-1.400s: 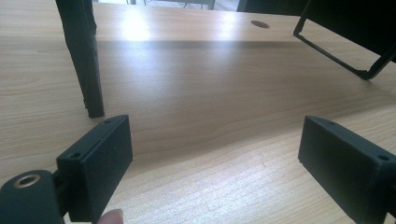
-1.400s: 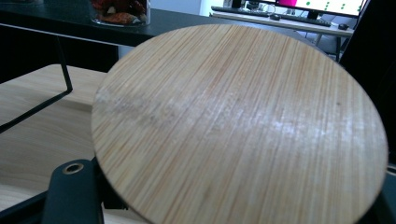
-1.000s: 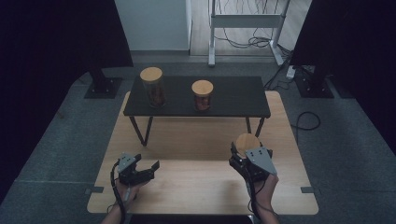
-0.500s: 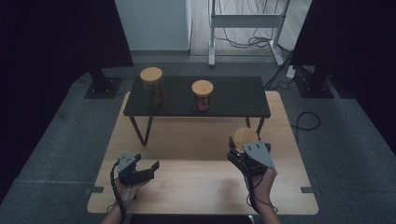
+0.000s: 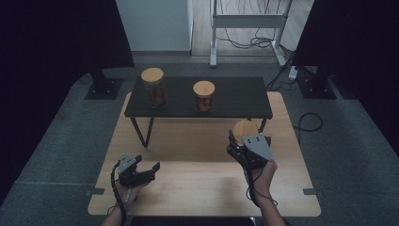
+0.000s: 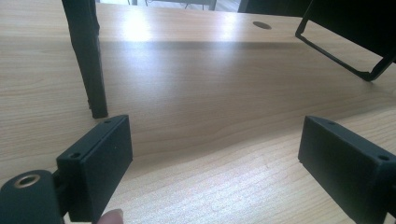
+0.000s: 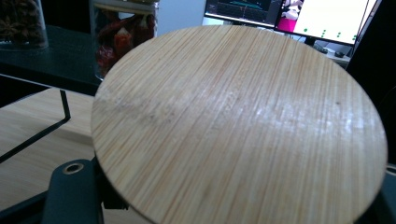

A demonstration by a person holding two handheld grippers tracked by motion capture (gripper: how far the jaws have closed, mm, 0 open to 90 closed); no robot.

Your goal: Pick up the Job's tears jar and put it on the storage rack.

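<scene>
Wooden-lidded jar (image 5: 245,128), seemingly clamped in right gripper (image 5: 242,143) above table (image 5: 197,188).

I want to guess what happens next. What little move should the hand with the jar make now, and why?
Probably lift the jar up and forward toward the black shelf. The right gripper grips a jar with a wooden lid, two similar jars already stand on that shelf, and there is bare space to their right. The left gripper is open.
</scene>
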